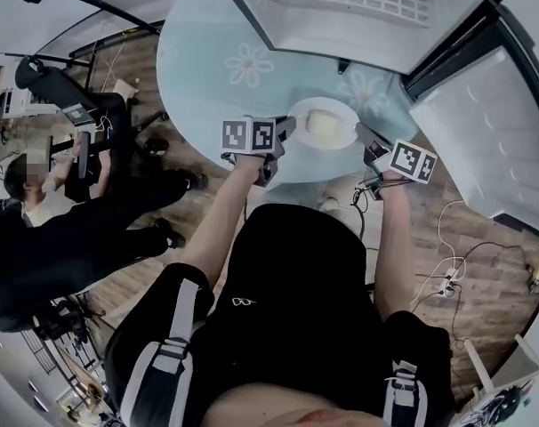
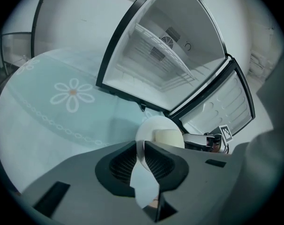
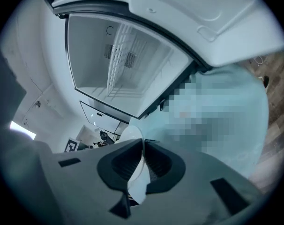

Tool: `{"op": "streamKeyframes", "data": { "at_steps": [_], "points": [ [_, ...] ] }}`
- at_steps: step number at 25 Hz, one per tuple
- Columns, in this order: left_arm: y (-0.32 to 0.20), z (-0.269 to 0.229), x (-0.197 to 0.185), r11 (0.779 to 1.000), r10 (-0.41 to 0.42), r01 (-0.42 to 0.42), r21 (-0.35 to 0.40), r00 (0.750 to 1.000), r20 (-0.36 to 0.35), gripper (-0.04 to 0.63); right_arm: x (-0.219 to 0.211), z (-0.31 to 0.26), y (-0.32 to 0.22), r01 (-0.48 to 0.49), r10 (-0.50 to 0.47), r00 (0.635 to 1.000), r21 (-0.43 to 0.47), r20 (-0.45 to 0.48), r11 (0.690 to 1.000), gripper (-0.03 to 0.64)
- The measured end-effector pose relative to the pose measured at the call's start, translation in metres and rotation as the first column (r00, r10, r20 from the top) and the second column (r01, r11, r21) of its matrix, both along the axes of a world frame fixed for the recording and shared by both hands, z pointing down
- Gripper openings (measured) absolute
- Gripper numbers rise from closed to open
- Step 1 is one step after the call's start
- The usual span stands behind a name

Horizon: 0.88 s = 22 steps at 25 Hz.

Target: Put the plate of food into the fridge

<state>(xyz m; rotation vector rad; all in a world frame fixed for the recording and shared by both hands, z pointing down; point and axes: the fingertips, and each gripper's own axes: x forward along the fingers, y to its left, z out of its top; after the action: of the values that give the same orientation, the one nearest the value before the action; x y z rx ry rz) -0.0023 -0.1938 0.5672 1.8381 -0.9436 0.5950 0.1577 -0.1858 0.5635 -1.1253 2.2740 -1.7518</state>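
From above, the left claw (image 1: 281, 140) and right claw (image 1: 369, 142) each pinch the plate (image 1: 321, 103) by its rim. The food (image 1: 323, 124) sits between them. The open fridge (image 1: 358, 7) lies ahead.

The left claw's view shows its jaws clamped on the rim, with empty shelves beyond.

The right claw's view shows the same grip.

The plate is gripped but not yet inside.

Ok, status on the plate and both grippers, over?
Left gripper shut on plate rim, right gripper shut on the opposite rim. Food on plate, over the table. Fridge open ahead, nothing seen between.
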Motion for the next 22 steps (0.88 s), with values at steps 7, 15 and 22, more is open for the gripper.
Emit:
{"op": "streamKeyframes", "data": {
  "at_steps": [7, 15, 22],
  "points": [
    [-0.064, 0.009, -0.011, 0.999, -0.048, 0.048, 0.005, 0.999, -0.02, 0.06, -0.011, -0.006, -0.061, -0.006, 0.008, 0.996, 0.027, -0.085, 1.0, 0.018],
    [-0.119, 0.011, -0.008, 0.996, -0.077, 0.078, 0.034, 0.997, -0.014, 0.058, -0.008, 0.0, -0.109, -0.062, 0.065, 0.984, 0.026, -0.167, 0.998, 0.023],
    [-0.137, -0.014, 0.011, 0.987, -0.105, 0.107, 0.121, 0.994, -0.018, 0.057, 0.013, -0.021, -0.124, -0.105, 0.117, 0.97, 0.067, -0.211, 0.992, 0.025]
  ]
}}
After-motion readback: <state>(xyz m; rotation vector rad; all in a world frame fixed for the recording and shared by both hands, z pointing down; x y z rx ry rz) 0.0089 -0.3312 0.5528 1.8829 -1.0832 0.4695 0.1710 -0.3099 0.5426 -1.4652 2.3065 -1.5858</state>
